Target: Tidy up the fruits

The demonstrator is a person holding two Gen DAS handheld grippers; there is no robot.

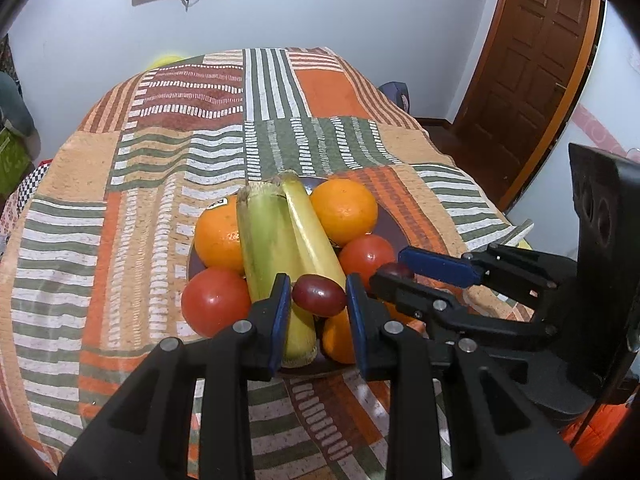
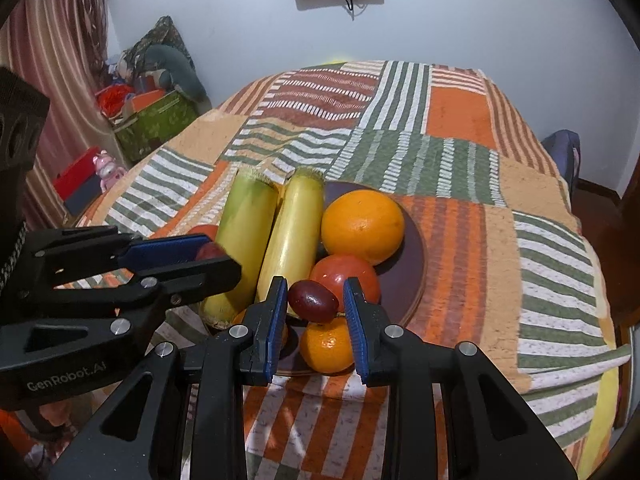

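Left gripper (image 1: 318, 300) clamps a dark red grape (image 1: 319, 295) between its blue pads, over the plate's 6 o'clock rim. Right gripper (image 2: 316, 304) likewise clamps a second grape (image 2: 313, 301). Brown plate (image 2: 412, 264) holds two green-yellow stalks (image 1: 276, 236) centrally, oranges (image 1: 344, 211) at 10, 2 and 5 o'clock, tomatoes (image 1: 216, 301) at 8 and 3 o'clock. Patchwork tablecloth (image 1: 160, 160) lies bare beyond 12 o'clock; the table edge drops away at 3 o'clock.

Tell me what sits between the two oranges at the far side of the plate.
Two sugarcane pieces lie side by side between the left orange and the right orange, clearest in the left wrist view.
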